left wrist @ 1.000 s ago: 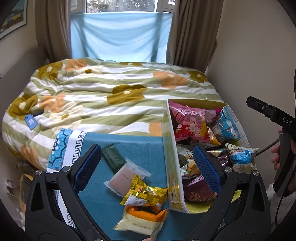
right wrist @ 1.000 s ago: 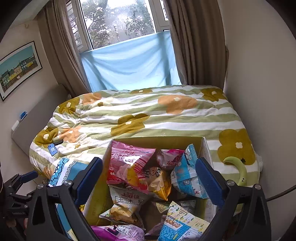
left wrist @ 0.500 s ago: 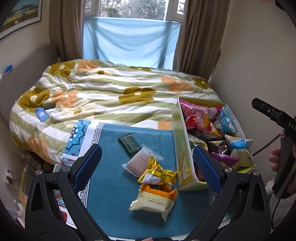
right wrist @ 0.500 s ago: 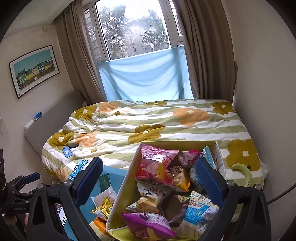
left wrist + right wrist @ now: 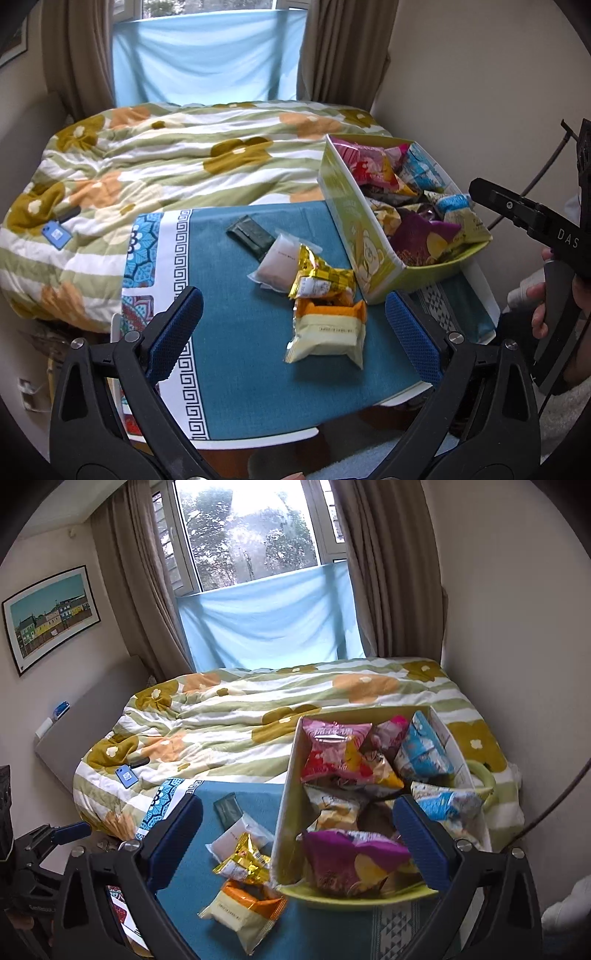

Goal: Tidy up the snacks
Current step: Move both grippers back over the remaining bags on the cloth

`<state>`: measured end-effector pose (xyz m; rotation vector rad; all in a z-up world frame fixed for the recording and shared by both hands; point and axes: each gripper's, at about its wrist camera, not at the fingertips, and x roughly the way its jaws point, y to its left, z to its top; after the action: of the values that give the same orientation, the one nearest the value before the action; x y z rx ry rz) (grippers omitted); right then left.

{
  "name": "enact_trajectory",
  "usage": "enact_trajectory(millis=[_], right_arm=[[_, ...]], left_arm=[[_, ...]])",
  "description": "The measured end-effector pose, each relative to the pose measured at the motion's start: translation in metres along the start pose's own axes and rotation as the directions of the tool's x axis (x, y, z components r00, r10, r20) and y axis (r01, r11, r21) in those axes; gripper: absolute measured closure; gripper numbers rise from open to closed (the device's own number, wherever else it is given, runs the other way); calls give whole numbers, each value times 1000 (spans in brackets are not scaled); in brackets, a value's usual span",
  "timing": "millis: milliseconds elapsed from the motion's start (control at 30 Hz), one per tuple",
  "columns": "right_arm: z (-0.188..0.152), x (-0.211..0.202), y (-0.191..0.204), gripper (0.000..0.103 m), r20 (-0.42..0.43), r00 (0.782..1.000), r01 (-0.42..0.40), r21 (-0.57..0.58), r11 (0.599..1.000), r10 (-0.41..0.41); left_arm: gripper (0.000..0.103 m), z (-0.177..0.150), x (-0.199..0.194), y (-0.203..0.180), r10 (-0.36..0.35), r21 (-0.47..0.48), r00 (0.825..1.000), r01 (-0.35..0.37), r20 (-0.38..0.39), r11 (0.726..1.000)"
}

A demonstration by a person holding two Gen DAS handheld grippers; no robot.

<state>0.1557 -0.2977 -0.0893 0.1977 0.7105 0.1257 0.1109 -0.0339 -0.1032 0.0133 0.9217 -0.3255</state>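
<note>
A yellow-green box [image 5: 351,229] [image 5: 286,812] full of several snack bags stands at the right of a small table with a teal cloth [image 5: 236,354] [image 5: 192,878]. Left of the box lie loose snacks: a dark green bar [image 5: 248,232] [image 5: 228,808], a pale pink packet [image 5: 277,263] [image 5: 239,835], a gold packet [image 5: 320,277] [image 5: 243,864] and a cream-and-orange packet [image 5: 328,333] [image 5: 242,912]. My left gripper [image 5: 293,332] is open above the table's near edge, empty. My right gripper [image 5: 297,845] is open and empty, held above the box's near end.
A bed with a green-striped flowered duvet [image 5: 155,166] [image 5: 236,716] lies behind the table, with a blue tag [image 5: 55,232] on it. A wall [image 5: 480,92] is close on the right. A hand [image 5: 543,310] holds the right gripper's handle.
Both grippers have pulled back and risen, so the table and box look farther away and more of the table's near edge shows. The snacks have not moved. Both stay open.
</note>
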Motion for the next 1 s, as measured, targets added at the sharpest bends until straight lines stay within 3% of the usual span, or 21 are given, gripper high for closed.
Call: enact_trajectory(millis=[233,500,733,1000], right_arm=[[-51,-4,39,0,-88,990,116,26,993,-114],[-95,10,69,0,-137,984,129,91,988,-116],[-130,62,87,0,-210,971,142,134,981,-112],[-163,114,89,0,-242,950,240,151,959,-200]], left_arm=[[5,-25,-1,36,-60,40,997,61,-41,997],[5,-33,29,78,-77,30,994,79,-80,996],[5,-20,95,93,-65,77,993,73,-101,994],[5,2,186,85,-74,196,988,99,-134,976]])
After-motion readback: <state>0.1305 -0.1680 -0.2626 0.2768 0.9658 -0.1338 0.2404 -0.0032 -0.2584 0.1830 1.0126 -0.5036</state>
